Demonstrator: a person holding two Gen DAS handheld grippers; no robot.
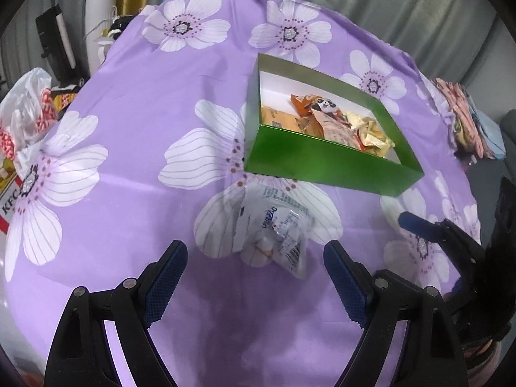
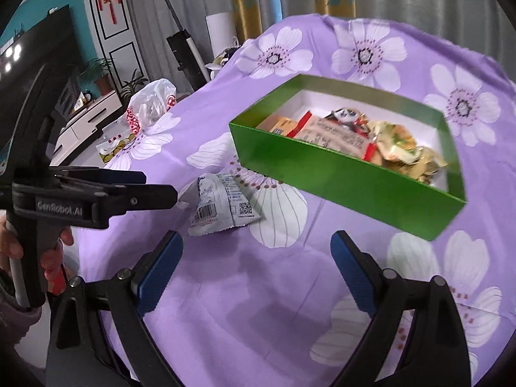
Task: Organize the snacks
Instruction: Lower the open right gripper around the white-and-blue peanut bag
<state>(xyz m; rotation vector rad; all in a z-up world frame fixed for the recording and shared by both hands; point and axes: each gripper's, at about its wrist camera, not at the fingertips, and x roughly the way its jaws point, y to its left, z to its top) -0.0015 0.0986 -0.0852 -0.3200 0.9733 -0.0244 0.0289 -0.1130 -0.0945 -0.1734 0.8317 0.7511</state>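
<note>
A green box (image 1: 325, 164) with a white inside sits on the purple flowered tablecloth; it also shows in the right wrist view (image 2: 338, 174). It holds several snack packs (image 1: 335, 119), one with a panda face (image 2: 346, 114). A white snack packet (image 1: 280, 232) lies on the cloth just in front of the box, and shows in the right wrist view (image 2: 222, 204). My left gripper (image 1: 254, 258) is open, with the packet just ahead between its fingers. My right gripper (image 2: 256, 245) is open and empty, right of the packet.
A white plastic bag (image 1: 29, 109) and a KFC box (image 1: 9, 206) lie at the table's left edge. Folded cloth (image 1: 464, 119) lies at the far right. A vacuum (image 2: 183, 48) and a TV cabinet stand beyond the table.
</note>
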